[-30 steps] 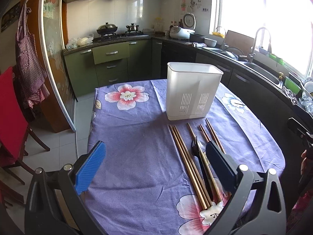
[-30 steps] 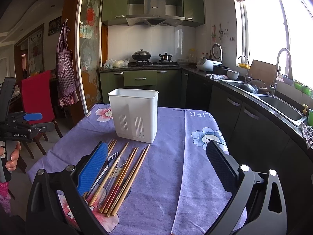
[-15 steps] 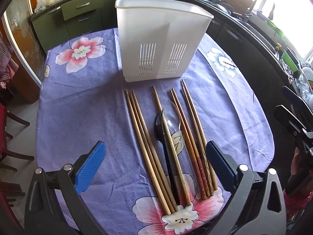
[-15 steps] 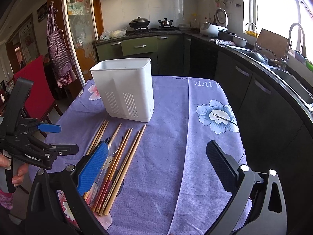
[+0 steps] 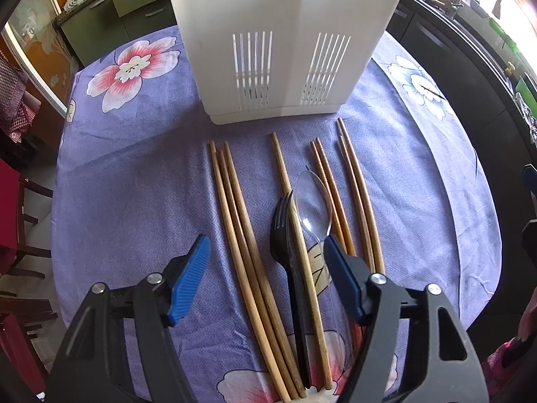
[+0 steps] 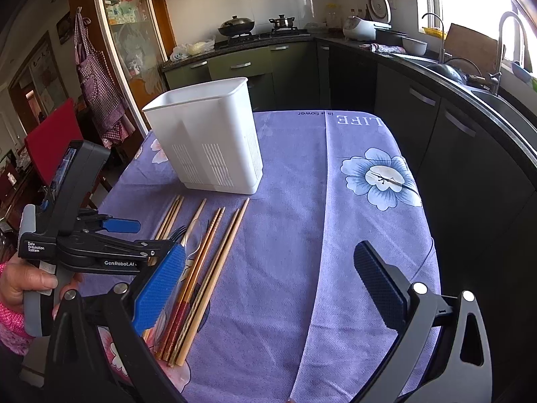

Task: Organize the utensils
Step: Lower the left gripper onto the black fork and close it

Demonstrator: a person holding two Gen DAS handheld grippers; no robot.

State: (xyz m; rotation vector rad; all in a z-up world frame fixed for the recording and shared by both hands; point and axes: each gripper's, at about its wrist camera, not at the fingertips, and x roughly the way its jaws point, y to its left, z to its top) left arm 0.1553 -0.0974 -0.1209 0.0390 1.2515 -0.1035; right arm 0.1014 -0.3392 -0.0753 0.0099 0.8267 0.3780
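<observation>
The left gripper (image 5: pixel 265 277) points steeply down at the purple flowered tablecloth (image 5: pixel 134 174), its blue-padded jaws closing with nothing pinched yet. Between them lie three pale wooden chopsticks (image 5: pixel 241 235), a black plastic fork (image 5: pixel 285 235) and a single wooden chopstick (image 5: pixel 295 221) crossing the fork's right edge. A clear plastic spoon (image 5: pixel 312 198) sits just ahead of the right pad, two darker chopstick pairs (image 5: pixel 349 194) beyond it. The white slotted plastic utensil holder (image 5: pixel 282 40) stands upright past the chopstick tips (not touching them). The right gripper (image 6: pixel 265 288) hovers spread wide, empty, the utensils by its left pad; a hand (image 6: pixel 23 282) grips the other tool.
</observation>
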